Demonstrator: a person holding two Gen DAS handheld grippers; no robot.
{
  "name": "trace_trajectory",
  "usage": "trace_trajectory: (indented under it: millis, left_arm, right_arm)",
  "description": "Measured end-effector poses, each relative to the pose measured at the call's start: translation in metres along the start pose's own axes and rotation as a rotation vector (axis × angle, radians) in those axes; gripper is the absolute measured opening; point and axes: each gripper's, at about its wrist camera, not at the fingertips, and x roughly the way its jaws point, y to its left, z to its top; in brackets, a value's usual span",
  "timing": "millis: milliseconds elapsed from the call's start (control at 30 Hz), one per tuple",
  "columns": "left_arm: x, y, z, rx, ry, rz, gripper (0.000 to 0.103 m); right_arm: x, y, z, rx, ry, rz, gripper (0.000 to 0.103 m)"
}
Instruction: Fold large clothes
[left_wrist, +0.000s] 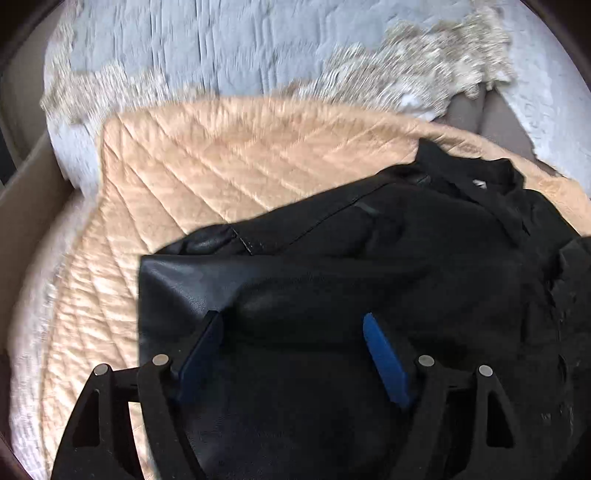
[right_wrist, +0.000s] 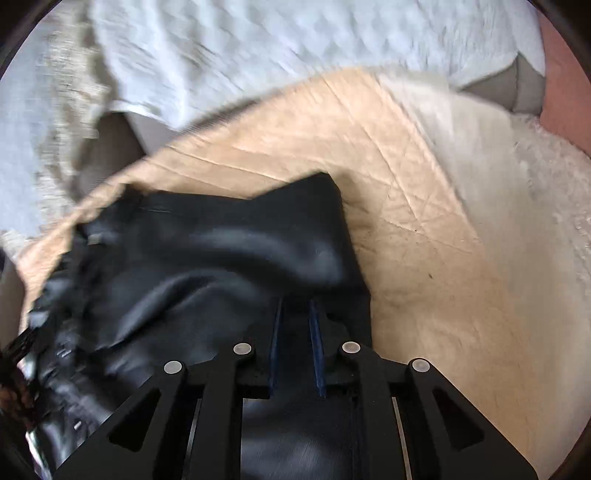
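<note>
Pale grey-white bedspread (left_wrist: 229, 48) covers the bed, a fringed throw (left_wrist: 413, 66) across its far side. On top lies a tan quilted blanket (left_wrist: 229, 162), the working surface. A black leather-look jacket (left_wrist: 369, 258) lies bunched on the blanket, collar toward the far edge, one squared corner nearest the left tool (left_wrist: 291, 354). Left tool stands wide open over the jacket, pads clear of the material, nothing held. Right tool (right_wrist: 297, 347) is nearly closed and appears to pinch a fold of jacket between its blue fingers (right_wrist: 317, 354). Risks, as judged: slick stiff material could slide out of the narrow pinch if pulled sideways; a one-sided pull may drag the whole garment, or ruck the blanket beneath, instead of making a fold. Room: bare blanket lies open left of the jacket and right of it; blanket edge and a gap lie near the collar.
</note>
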Motion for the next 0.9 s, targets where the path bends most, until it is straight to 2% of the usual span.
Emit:
trace_trajectory:
  millis: [100, 167, 233, 300, 367, 433, 500, 633, 700, 767, 900]
  left_arm:
    - [-0.049, 0.008, -0.019, -0.021, -0.078, -0.092, 0.079]
    - [-0.069, 0.013, -0.036, -0.023, -0.110, -0.111, 0.079]
    - [-0.067, 0.019, -0.056, -0.031, -0.090, -0.114, 0.080]
    - [-0.041, 0.020, -0.066, -0.053, 0.006, -0.104, 0.080]
    - [-0.039, 0.017, -0.071, -0.045, -0.005, -0.080, 0.080]
    - [-0.055, 0.011, -0.069, -0.051, -0.003, -0.076, 0.079]
    - [-0.081, 0.010, -0.077, -0.071, -0.031, -0.133, 0.079]
    - [-0.136, 0.008, -0.106, -0.056, -0.104, -0.182, 0.079]
    - [-0.158, 0.011, -0.124, -0.053, -0.121, -0.194, 0.079]
    - [-0.172, 0.010, -0.144, -0.044, -0.126, -0.188, 0.079]
    - [-0.181, 0.011, -0.167, -0.043, -0.109, -0.173, 0.079]
  right_arm:
    - [-0.044, 0.010, -0.036, -0.057, -0.049, 0.030, 0.016]
    - [-0.054, 0.004, -0.066, -0.051, -0.032, 0.013, 0.016]
    - [-0.042, -0.002, -0.085, -0.054, 0.028, -0.021, 0.016]
    - [-0.038, -0.008, -0.091, -0.034, 0.023, -0.012, 0.016]
    - [-0.048, -0.003, -0.088, -0.010, 0.022, -0.033, 0.016]
    - [-0.064, 0.008, -0.090, -0.025, -0.008, -0.031, 0.021]
    - [-0.085, 0.018, -0.100, -0.032, -0.028, -0.002, 0.026]
    - [-0.120, 0.037, -0.137, -0.064, -0.064, 0.049, 0.043]
    - [-0.131, 0.047, -0.156, -0.075, -0.072, 0.082, 0.043]
    - [-0.137, 0.059, -0.177, -0.105, -0.067, 0.065, 0.043]
    - [-0.142, 0.073, -0.205, -0.130, -0.052, 0.079, 0.044]
